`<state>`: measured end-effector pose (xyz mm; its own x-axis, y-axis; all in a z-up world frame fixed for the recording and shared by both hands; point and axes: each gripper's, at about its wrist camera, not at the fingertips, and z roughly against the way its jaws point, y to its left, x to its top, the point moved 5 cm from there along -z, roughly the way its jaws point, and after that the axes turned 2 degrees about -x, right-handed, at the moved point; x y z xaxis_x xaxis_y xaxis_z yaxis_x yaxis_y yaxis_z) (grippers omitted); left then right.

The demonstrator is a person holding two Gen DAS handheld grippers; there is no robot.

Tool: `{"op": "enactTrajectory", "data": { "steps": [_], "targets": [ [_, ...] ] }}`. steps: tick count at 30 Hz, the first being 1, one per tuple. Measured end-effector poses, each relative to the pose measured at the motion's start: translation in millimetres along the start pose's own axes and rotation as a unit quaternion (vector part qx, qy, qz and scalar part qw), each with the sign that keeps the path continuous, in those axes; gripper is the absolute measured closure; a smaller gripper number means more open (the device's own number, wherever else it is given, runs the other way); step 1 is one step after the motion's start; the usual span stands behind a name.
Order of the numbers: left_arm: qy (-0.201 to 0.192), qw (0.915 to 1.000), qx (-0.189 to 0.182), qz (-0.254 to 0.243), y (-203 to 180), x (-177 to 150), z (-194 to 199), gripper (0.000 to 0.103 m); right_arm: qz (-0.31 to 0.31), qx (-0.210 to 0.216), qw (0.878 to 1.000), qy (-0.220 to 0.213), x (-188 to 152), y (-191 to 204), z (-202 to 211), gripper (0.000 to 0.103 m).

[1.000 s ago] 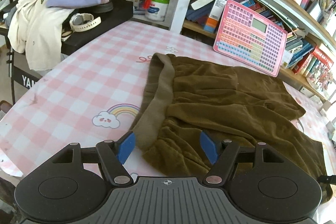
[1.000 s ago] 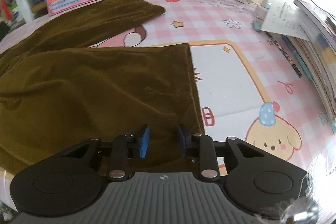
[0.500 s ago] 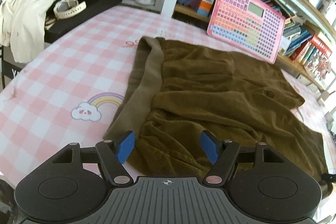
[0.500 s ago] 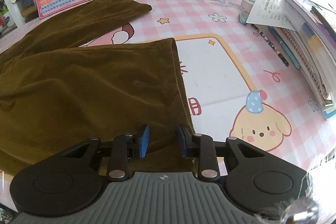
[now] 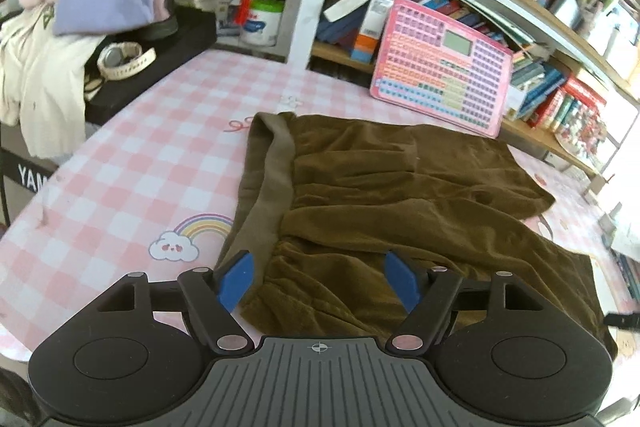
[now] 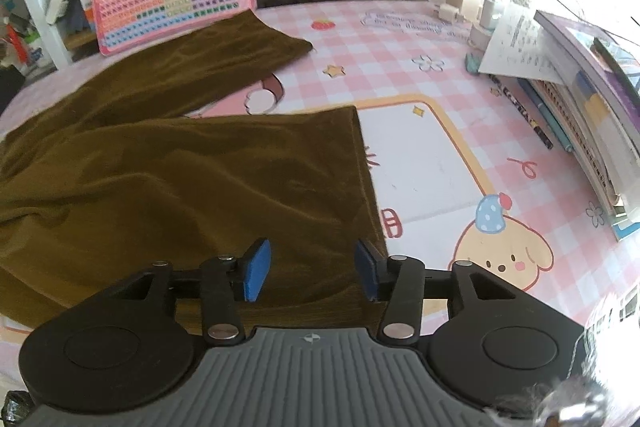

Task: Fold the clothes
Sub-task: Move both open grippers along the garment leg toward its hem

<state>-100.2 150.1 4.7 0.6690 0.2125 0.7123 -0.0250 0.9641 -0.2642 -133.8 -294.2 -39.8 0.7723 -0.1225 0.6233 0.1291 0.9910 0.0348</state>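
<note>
Left tongs (image 5: 318, 277) spread wide, holding nothing, poised over the waistband (image 5: 266, 195) end of brown trousers (image 5: 400, 203); right tongs (image 6: 311, 269) likewise parted and empty above a leg hem (image 6: 362, 163). Spread flat on the pink checked table (image 5: 120, 183), legs splayed apart. Soft, limp, light corduroy-like cloth, probably prone to sagging and bunching; best pinched at waistband corner and hem edge.

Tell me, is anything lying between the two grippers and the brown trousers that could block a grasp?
Nothing visible does. The left gripper is open over the waistband end of the brown trousers, and the right gripper is open at a leg hem.
</note>
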Motion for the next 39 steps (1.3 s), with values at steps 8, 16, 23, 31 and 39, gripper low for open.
{"op": "enactTrajectory", "data": {
  "steps": [8, 16, 23, 31, 39],
  "targets": [
    [0.006, 0.9968, -0.036, -0.071, -23, 6, 19, 0.010, 0.044, 0.037, 0.998, -0.031, 6, 32, 37, 0.032],
    [-0.018, 0.9944, -0.045, -0.093, -25, 34, 28, 0.010, 0.128, 0.067, 0.987, -0.070, 48, 56, 72, 0.019],
    [-0.027, 0.9932, -0.019, -0.112, -25, 63, 15, 0.009, 0.209, 0.094, 0.969, -0.089, 107, 66, 62, 0.017],
    [-0.007, 0.9906, 0.028, -0.133, -37, 98, -33, 0.009, 0.270, 0.113, 0.951, -0.095, 190, 68, -1, 0.017],
    [0.016, 0.9835, 0.061, -0.170, -47, 130, -99, 0.009, 0.326, 0.117, 0.935, -0.071, 257, 62, -96, 0.016]
  ]
}}
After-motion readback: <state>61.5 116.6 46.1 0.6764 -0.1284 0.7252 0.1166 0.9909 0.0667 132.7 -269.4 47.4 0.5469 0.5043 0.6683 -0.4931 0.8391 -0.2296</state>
